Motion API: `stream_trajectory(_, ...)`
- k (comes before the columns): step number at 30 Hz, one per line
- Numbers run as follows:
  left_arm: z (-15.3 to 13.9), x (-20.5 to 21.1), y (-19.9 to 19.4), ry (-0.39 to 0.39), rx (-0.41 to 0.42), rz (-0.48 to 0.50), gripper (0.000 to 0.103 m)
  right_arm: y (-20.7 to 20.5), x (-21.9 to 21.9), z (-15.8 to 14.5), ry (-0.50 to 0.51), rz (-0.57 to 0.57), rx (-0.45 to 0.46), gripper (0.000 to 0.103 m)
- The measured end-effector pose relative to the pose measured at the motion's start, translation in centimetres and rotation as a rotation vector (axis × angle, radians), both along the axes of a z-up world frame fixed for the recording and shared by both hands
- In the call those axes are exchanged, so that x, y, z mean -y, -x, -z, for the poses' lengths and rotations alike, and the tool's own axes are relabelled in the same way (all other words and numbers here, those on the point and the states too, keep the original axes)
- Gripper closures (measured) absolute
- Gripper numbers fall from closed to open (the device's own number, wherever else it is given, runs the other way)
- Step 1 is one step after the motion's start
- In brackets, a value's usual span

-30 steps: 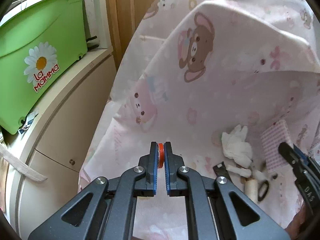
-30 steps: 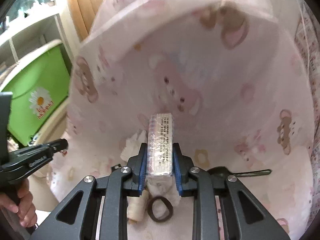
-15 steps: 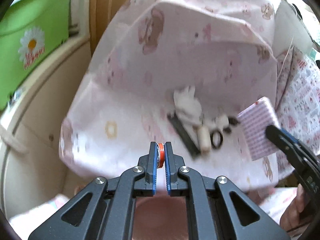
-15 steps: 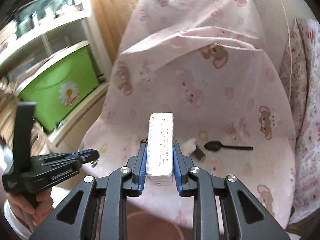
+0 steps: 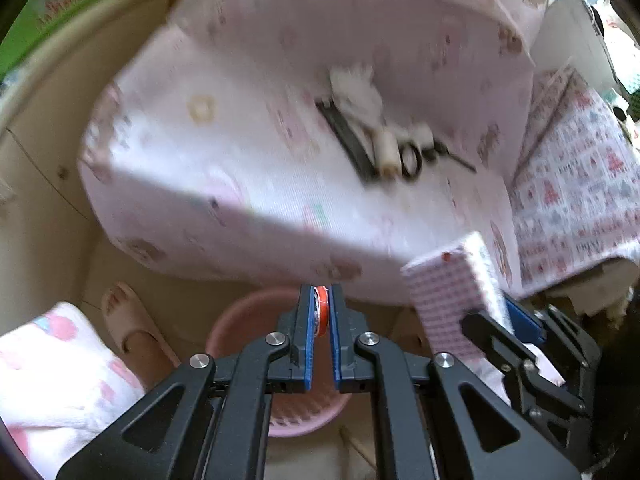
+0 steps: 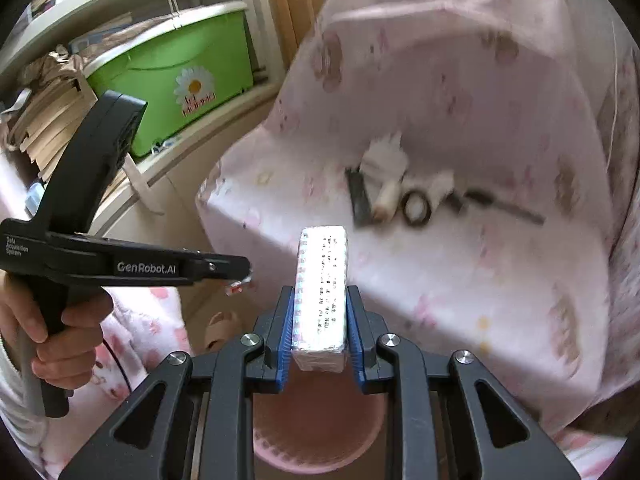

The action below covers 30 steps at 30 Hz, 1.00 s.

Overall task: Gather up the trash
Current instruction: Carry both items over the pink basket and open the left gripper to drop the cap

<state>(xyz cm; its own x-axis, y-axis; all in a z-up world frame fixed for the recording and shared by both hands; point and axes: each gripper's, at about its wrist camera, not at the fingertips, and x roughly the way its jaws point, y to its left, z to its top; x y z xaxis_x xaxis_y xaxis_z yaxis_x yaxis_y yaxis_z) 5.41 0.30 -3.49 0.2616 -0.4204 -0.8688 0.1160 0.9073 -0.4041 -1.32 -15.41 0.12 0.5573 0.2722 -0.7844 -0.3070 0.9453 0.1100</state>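
The pink sheet (image 5: 248,184), with its bear print, filled both views a second ago; now it has slid up and back and the floor shows below its edge, with a pink bin (image 6: 320,420) under both tools, so both hands have swung off the covered seat toward the drop, and the carry looks nearly done with only the release left. The right gripper (image 6: 320,320) is clamped on a small pack (image 6: 322,280), white with print on the side it faces, held upright over the bin's mouth. The left gripper (image 5: 319,316) has its jaws pressed almost together on a thin orange cap (image 5: 320,314), also above the bin (image 5: 240,320). More litter remains on the sheet, well apart from both tools: tissue (image 5: 356,88), a dark strip (image 5: 348,140), a ring (image 5: 412,160) and a cream roll (image 5: 386,156). The left view alone shows the pack's pink checked face (image 5: 444,304) and a slipper (image 5: 132,320) on the floor; the right view alone shows the hand (image 6: 60,332) on the left tool's grip and the green box (image 6: 176,80) on the shelf
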Motion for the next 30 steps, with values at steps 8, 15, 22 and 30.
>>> stream_trajectory(8, 3.4, 0.7, 0.1, -0.102, -0.071, 0.019, 0.096, -0.4, 0.3, 4.8, 0.044, 0.013, -0.138, 0.077)
stream_trajectory(15, 8.8, 1.0, -0.5, -0.181, -0.201, 0.014, 0.096, -1.2, -0.3, 11.0, 0.133, 0.005, -0.296, 0.077)
stream_trajectory(22, 13.2, 1.4, 0.1, -0.265, -0.295, 0.033, 0.096, -1.8, -0.1, 17.0, 0.187, 0.014, -0.458, 0.077)
stream_trajectory(30, 18.0, 1.2, 0.9, -0.282, -0.440, 0.040, 0.096, -1.8, 0.4, 21.7, 0.214, 0.040, -0.616, 0.077)
